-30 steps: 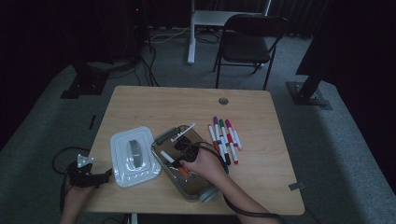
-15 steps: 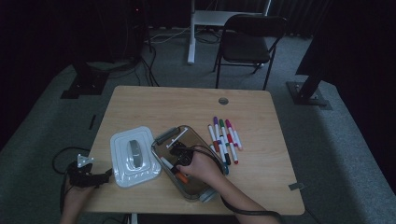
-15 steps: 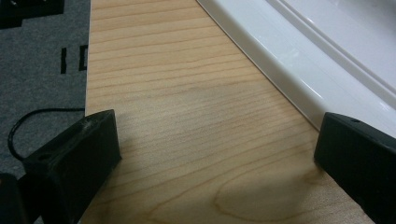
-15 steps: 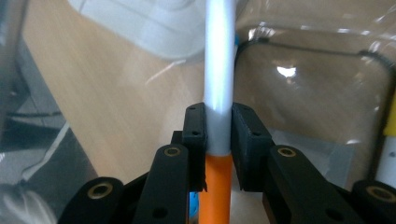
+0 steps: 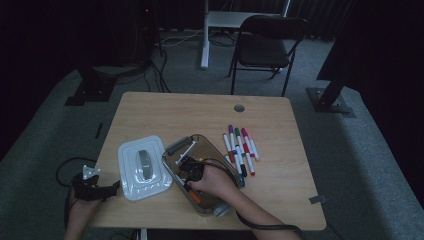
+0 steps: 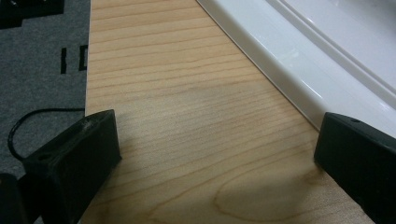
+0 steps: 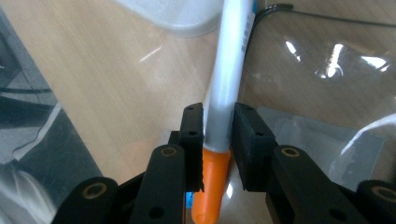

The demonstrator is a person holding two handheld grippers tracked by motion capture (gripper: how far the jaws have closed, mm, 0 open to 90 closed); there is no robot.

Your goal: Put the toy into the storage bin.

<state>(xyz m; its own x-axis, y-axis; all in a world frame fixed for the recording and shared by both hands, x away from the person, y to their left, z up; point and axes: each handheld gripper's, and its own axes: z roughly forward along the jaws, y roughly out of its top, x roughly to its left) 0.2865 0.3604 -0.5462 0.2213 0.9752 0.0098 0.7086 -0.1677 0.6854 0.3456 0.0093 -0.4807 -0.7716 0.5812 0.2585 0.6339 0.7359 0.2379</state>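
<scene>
My right gripper reaches into a clear plastic box in the middle of the table. In the right gripper view my right gripper is shut on a white marker with an orange cap. The jaws have just eased open slightly, and the pads still lie against the marker's barrel. The orange cap pokes out below the hand. My left gripper rests at the table's left edge, open, with bare wood between its jaws. The box's white lid lies just beyond it.
Several capped markers lie in a row on the table right of the box. The white lid's rim runs close by my left gripper's right jaw. A folding chair stands behind the table. Cables lie on the grey carpet.
My right gripper has sunk a little into the clear box with the marker. The left hand and its gripper have stayed where they were.
</scene>
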